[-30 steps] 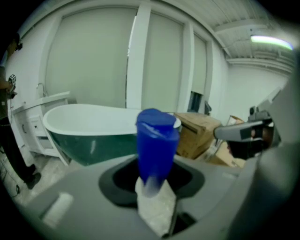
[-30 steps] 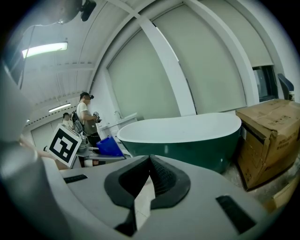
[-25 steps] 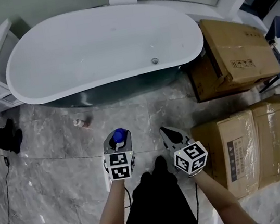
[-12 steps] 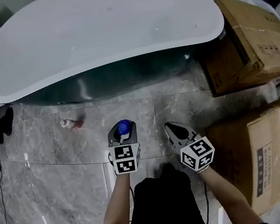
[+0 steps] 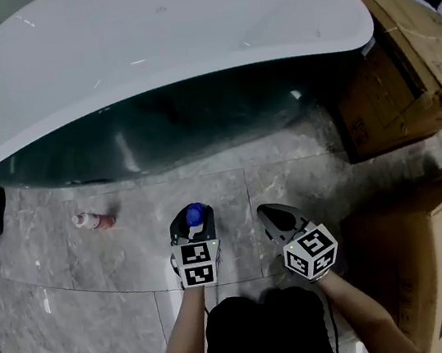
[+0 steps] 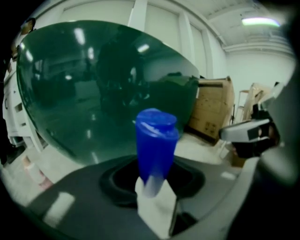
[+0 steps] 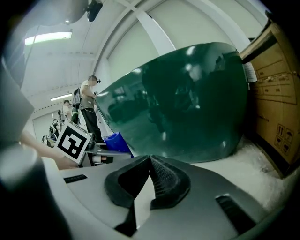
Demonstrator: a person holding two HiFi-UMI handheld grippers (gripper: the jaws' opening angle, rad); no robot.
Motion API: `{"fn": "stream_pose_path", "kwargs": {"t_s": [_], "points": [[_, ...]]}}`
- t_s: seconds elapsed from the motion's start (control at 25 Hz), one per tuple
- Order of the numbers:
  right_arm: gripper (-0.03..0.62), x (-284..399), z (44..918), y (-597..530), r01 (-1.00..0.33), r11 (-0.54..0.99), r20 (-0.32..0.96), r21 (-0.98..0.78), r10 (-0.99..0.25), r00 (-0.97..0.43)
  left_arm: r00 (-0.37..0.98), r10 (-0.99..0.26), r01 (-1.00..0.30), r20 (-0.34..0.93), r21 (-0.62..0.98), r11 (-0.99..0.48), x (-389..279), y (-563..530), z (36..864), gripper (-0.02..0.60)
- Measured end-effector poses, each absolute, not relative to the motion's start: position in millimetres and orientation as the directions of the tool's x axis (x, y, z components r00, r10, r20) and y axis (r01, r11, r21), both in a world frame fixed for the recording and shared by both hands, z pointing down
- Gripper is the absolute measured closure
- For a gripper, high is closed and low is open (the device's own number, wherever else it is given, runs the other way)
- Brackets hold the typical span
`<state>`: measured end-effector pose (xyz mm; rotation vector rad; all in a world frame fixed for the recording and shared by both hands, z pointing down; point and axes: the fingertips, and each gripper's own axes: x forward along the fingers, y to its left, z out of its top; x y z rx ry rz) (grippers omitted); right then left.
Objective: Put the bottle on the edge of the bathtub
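Bottle (image 5: pixel 195 214) first: it stands upright between the jaws of our left gripper (image 5: pixel 192 224). Its long axis runs straight up, so from the head view we look down on the round blue cap. In the left gripper view the bottle (image 6: pixel 156 140) rises from the middle of the claw, cap on top, leaning only a touch, and the jaws are closed on its lower part. It is in the air above the grey marble floor (image 5: pixel 94 266), well short of the bathtub (image 5: pixel 148 83). The tub's white edge lies further away from us, and its dark green side faces us.

Our right gripper (image 5: pixel 270 213) hangs just beside the left one, its point also toward the tub. In its own view the jaws (image 7: pixel 150 180) are pressed together with nothing between them.

A little pink container (image 5: pixel 93 221) lies on its side on the floor, well to the left of the grippers. Cardboard boxes (image 5: pixel 390 61) stand at the right end of the tub.

Compared with a second ago, we have come lower and nearer to the tub. Back then the head view took in the whole basin with its drain; now only the near edge and the green side fill the top of the picture. The pink container has slid leftward in the view, and the white cabinet at the left has dropped out of sight. The hold on the bottle looks the same, and the right claw is closed as before.
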<state>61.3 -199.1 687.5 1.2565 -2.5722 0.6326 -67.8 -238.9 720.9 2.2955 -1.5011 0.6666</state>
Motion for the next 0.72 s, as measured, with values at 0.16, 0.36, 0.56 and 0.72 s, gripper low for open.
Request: {"fn": "stream_pose_path", "kwargs": {"t_s": [0.16, 0.36, 0.56, 0.72], "points": [[0.592, 63.6, 722.0, -213.7, -0.791, 0.544, 0.368, -0.281, -0.700, -0.612, 0.340, -0.772, -0.919, 0.536, 0.014, -0.395, -66.5, -257.3, 757.3, 0.422], [0.592, 61.1, 755.2, -223.5, -0.789, 0.541, 0.381, -0.291, -0.691, -0.615, 0.329, -0.773, -0.922, 0.542, 0.007, -0.387, -64.8, -273.5, 789.0, 0.422], [0.592, 56.9, 775.5, -228.9, -0.781, 0.549, 0.386, -0.297, -0.679, -0.625, 0.328, -0.770, -0.920, 0.547, -0.001, -0.393, -60.9, -290.2, 811.5, 0.422], [0.592, 55.0, 784.9, -234.3, -0.776, 0.555, 0.390, -0.299, -0.671, -0.631, 0.323, -0.773, -0.922, 0.546, -0.003, -0.388, -59.3, -308.6, 823.1, 0.422]]}}
